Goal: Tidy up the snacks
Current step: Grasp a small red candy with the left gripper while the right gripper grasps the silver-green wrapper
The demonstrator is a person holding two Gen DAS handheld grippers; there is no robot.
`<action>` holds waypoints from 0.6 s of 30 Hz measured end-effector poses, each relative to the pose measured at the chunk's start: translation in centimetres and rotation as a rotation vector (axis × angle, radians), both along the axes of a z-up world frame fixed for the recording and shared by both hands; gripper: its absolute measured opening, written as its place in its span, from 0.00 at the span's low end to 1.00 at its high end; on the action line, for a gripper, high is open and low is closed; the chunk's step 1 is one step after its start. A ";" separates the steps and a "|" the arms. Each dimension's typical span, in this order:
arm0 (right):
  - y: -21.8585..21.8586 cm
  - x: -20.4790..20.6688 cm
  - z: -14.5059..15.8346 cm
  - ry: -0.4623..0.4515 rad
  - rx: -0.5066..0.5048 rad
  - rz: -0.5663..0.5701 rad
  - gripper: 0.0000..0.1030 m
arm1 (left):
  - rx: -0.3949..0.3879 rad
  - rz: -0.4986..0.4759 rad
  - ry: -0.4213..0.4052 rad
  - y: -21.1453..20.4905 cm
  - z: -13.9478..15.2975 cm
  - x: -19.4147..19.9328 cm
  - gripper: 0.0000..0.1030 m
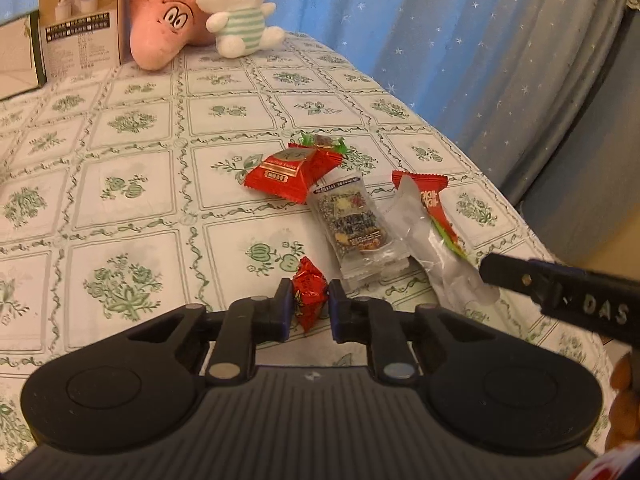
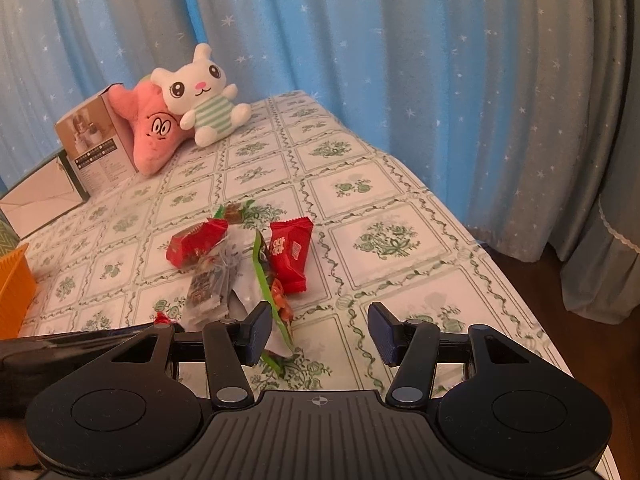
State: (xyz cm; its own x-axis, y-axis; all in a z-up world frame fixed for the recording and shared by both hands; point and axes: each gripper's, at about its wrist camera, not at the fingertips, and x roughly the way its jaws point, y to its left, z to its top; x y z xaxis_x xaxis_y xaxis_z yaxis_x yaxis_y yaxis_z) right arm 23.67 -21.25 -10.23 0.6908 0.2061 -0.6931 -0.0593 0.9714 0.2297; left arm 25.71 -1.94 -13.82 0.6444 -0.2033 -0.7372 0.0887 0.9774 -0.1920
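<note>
Left gripper (image 1: pixel 308 305) clamps red candy (image 1: pixel 307 294), twisted ends vertical.

The raised letters "DAS" stand on the black right gripper (image 1: pixel 576 296) at the edge of the left wrist view. Print on the red snack packet (image 2: pixel 289 254), the other wrappers and the cardboard box (image 1: pixel 80 36) is too small to read.

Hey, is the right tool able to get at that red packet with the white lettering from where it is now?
Probably yes. The right tool is open and empty, and the red packet lies just ahead with bare tablecloth beside it. A green-edged wrapper overlaps its near end and could get pinched too.
</note>
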 end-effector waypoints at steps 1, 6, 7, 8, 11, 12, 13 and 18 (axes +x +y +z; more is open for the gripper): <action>0.2 0.2 -0.1 -0.004 -0.003 0.009 0.53 | 0.009 -0.003 -0.005 0.1 0.1 -0.2 0.15; 1.7 1.0 -0.4 -0.021 -0.022 0.089 0.52 | 0.046 -0.004 -0.026 1.6 1.0 -1.8 0.14; 2.1 1.1 -0.5 -0.023 -0.029 0.109 0.51 | 0.048 0.000 -0.029 1.9 1.2 -2.1 0.14; 2.5 1.3 -0.6 -0.022 -0.037 0.125 0.43 | 0.048 0.006 -0.031 2.3 1.5 -2.4 0.14; 3.6 1.8 -1.2 -0.009 -0.078 0.153 0.37 | 0.041 0.026 -0.030 3.4 1.9 -3.2 0.14; 3.9 2.0 -1.4 -0.005 -0.100 0.153 0.36 | 0.040 0.030 -0.031 3.7 2.0 -3.5 0.14; 4.1 2.1 -1.6 -0.001 -0.123 0.158 0.35 | 0.038 0.035 -0.031 3.9 2.1 -3.7 0.14; 5.3 2.6 -2.3 0.001 -0.183 0.208 0.34 | 0.023 0.049 -0.032 4.6 2.6 -4.4 0.14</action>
